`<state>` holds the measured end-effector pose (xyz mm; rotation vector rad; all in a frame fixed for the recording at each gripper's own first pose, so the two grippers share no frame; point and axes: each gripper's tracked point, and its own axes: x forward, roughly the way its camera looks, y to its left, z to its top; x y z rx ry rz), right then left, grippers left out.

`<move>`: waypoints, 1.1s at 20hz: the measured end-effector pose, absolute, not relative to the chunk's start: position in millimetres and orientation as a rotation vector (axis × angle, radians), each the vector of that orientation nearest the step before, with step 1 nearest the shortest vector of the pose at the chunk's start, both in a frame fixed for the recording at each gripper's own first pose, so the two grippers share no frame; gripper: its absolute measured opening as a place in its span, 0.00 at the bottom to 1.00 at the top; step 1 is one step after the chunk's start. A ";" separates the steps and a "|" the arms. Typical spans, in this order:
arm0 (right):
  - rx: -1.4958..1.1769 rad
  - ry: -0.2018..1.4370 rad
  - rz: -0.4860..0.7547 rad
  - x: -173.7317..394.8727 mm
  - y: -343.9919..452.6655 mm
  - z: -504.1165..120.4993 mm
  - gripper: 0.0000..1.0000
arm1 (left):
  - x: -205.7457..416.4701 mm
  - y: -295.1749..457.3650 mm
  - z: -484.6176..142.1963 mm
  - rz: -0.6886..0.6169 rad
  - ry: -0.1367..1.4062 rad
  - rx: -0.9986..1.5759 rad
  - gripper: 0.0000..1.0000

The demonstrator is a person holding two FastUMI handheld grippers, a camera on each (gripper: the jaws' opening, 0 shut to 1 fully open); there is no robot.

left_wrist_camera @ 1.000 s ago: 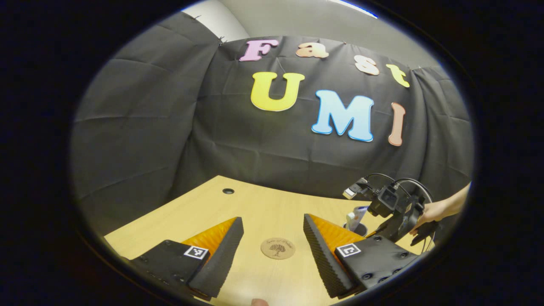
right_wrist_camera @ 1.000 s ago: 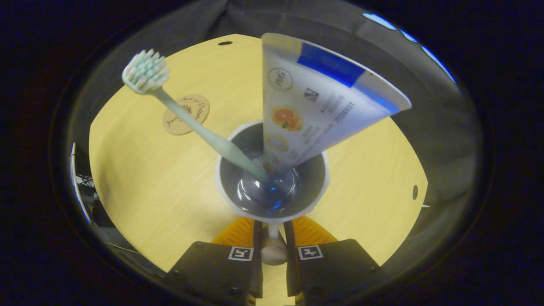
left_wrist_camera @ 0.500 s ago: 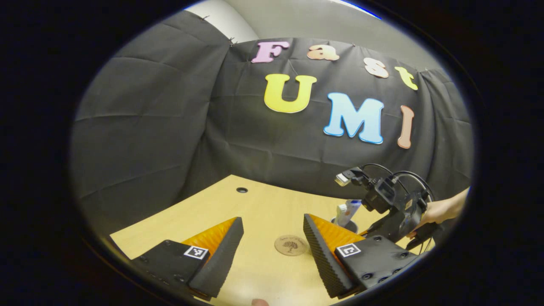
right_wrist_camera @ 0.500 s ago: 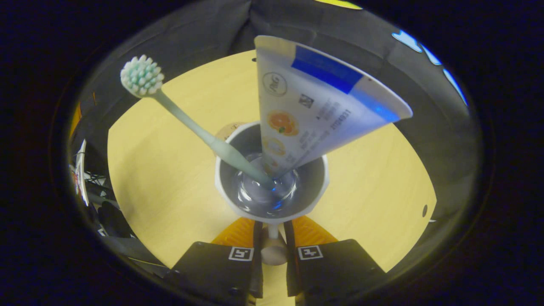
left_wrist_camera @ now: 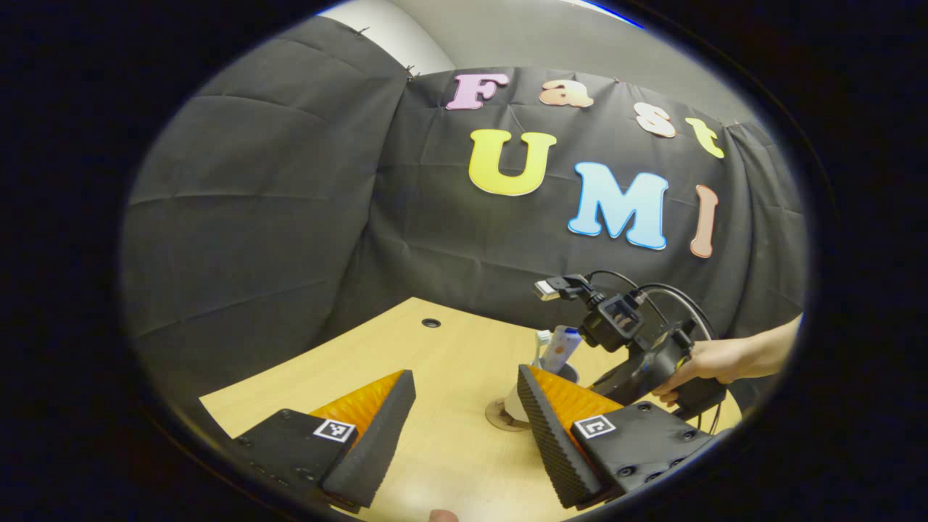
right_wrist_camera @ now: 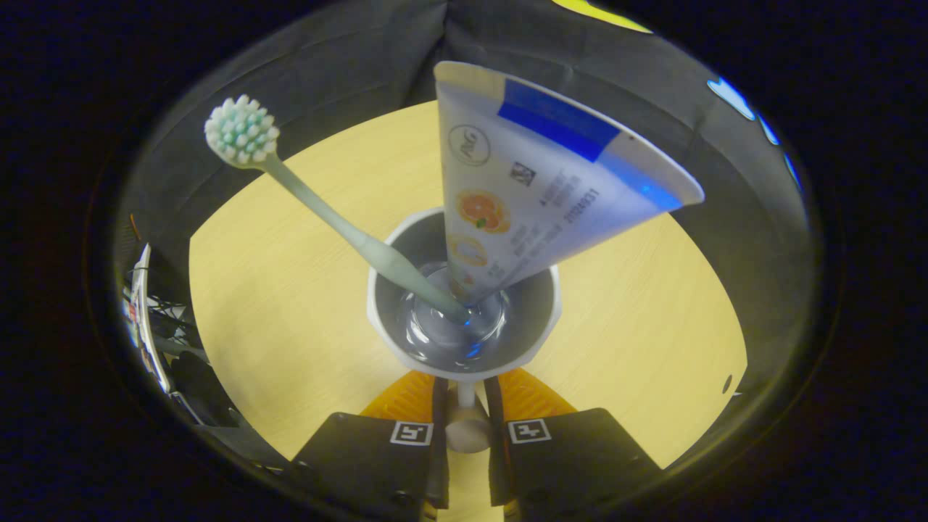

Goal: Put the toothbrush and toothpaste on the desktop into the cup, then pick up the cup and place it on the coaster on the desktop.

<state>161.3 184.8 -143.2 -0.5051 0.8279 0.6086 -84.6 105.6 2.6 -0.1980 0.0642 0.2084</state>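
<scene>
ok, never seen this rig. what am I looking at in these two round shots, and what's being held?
No robot arm here: a person holds a two-finger claw in each hand, and a fisheye camera rides on each claw, looking along its fingers.

Left gripper view: the left claw is open and empty above the wooden desktop. Farther off you see the other claw, held by a hand, with the cup over the round coaster; whether it touches is hard to tell.

Right gripper view: looking down into that cup. The right claw is shut on its handle. Inside stand a toothbrush, bristles up, and a toothpaste tube, both leaning on the rim.
</scene>
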 end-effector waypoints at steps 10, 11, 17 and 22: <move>-0.551 0.899 0.564 169.7 196.6 -160.7 0.24 | -90.3 114.4 0.0 0.211 0.066 -0.188 0.94; -0.547 0.907 0.565 170.9 194.6 -161.0 0.24 | -87.9 112.3 0.6 0.205 0.067 -0.187 0.94; -0.496 0.907 0.585 165.4 183.2 -148.6 0.34 | -76.7 97.9 2.4 0.151 0.069 -0.185 0.94; -0.447 0.815 0.576 174.7 179.4 -137.6 0.56 | -62.9 73.2 9.5 0.087 0.065 -0.176 0.94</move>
